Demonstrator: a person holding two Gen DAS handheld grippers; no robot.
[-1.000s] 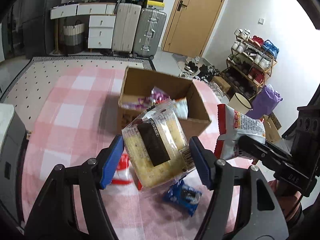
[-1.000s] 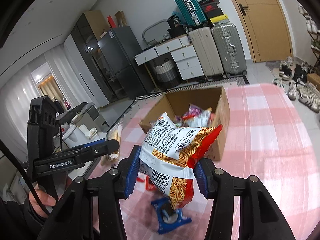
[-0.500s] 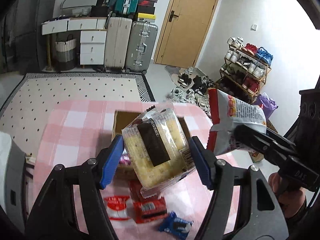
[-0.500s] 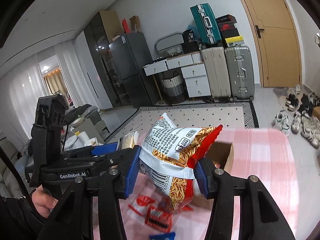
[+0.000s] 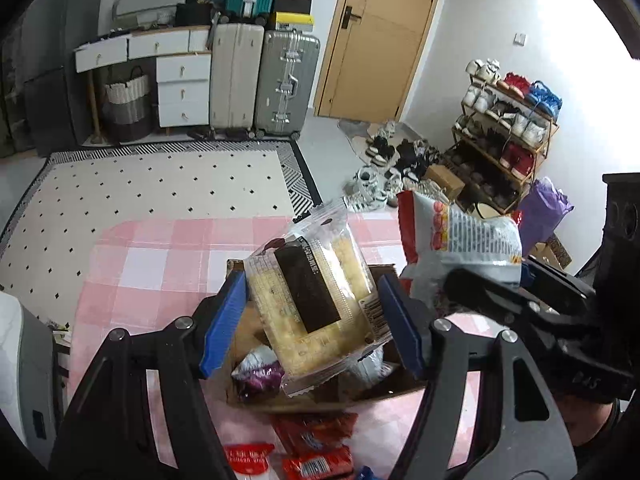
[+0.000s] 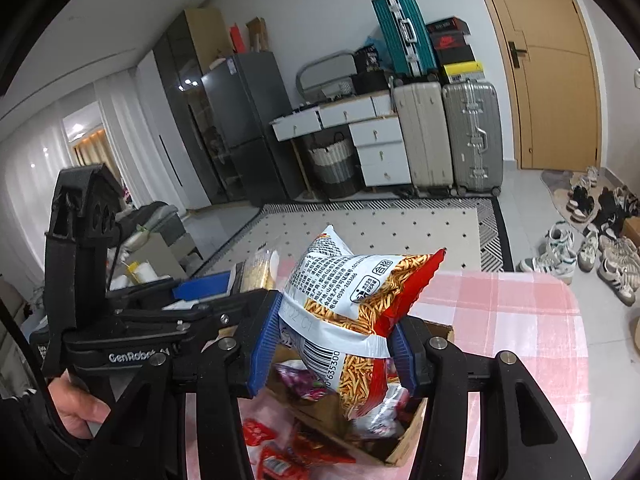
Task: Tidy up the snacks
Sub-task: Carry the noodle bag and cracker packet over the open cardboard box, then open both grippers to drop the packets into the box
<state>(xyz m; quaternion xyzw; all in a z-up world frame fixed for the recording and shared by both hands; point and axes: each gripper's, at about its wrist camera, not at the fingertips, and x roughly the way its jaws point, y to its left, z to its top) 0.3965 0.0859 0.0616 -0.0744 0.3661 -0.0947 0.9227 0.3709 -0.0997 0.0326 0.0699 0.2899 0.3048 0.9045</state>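
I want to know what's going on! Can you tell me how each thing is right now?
left hand-held gripper: shut on cake pack
cake pack: held above the box
right hand-held gripper: shut on chip bag
chip bag: held above the box
cardboard box: open, holding snacks
red packets: lying on the tablecloth

Between the jaws of the left gripper [image 5: 312,320] sits a wrapped cake [image 5: 316,300], and directly below those jaws the open box [image 5: 240,368] stands on the desk [image 5: 160,264] with snack packets inside. To the right of those jaws, just beside them, the right gripper [image 6: 334,344] has a bag of snack sticks [image 6: 356,312] between its jaws, also above the box. On the desk nearer than the box, beneath the jaws, lie loose packets [image 5: 316,428]; beyond the desk a rug [image 5: 160,184] covers the floor, with suitcases [image 5: 264,84] behind it.
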